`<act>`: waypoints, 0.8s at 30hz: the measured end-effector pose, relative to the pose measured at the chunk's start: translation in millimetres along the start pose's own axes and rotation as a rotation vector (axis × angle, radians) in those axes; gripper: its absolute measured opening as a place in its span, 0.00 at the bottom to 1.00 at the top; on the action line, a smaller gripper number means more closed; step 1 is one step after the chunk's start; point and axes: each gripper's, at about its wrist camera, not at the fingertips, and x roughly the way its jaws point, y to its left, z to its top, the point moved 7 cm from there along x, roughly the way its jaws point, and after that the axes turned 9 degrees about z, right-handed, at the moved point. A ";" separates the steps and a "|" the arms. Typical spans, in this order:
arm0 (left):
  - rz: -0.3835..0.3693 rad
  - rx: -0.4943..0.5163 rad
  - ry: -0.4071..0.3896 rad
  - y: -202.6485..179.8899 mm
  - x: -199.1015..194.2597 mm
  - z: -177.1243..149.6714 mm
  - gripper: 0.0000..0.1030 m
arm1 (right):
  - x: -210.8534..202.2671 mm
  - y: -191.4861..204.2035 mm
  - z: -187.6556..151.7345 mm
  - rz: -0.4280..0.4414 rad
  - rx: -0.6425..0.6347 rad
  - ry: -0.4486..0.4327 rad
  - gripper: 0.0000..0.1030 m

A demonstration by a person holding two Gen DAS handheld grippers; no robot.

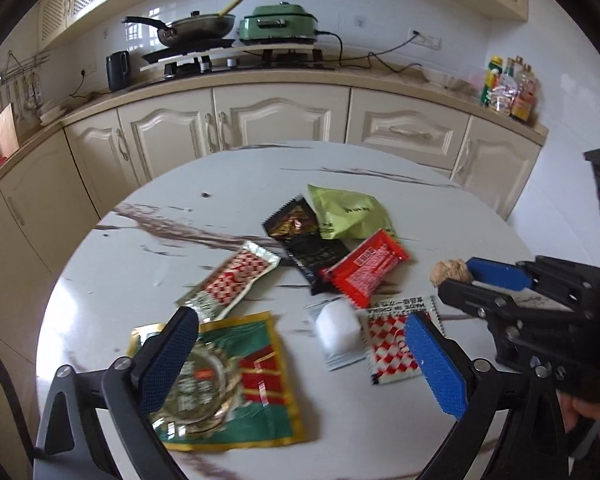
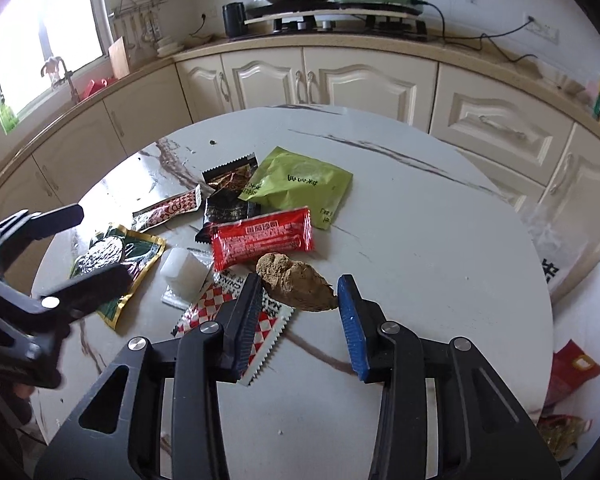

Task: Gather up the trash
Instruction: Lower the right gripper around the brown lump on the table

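The round marble counter (image 2: pixel 420 220) carries a scatter of trash: a lime green pouch (image 2: pixel 300 188), a red wrapper (image 2: pixel 264 236), a black packet (image 2: pixel 228 210), checkered sachets (image 2: pixel 228 320), a white cube (image 2: pixel 182 272) and a green-and-gold foil bag (image 1: pixel 236 380). The right gripper (image 2: pixel 300 320) has its fingers partly closed around a brown crumpled wad (image 2: pixel 296 282), perhaps paper; contact is hard to judge. The left gripper (image 1: pixel 296 360) hangs spread wide above the foil bag, grasping nothing.
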 end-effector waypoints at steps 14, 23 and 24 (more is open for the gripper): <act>-0.066 0.037 0.113 -35.1 47.2 -1.9 0.16 | -12.2 -6.7 -8.3 0.038 0.021 -0.015 0.36; -0.043 0.027 0.032 -18.9 1.9 1.4 0.16 | -19.7 8.2 -8.0 0.058 0.012 -0.034 0.36; -0.040 0.026 0.017 -16.0 -6.5 2.3 0.16 | -21.7 11.0 -7.7 0.059 0.012 -0.039 0.36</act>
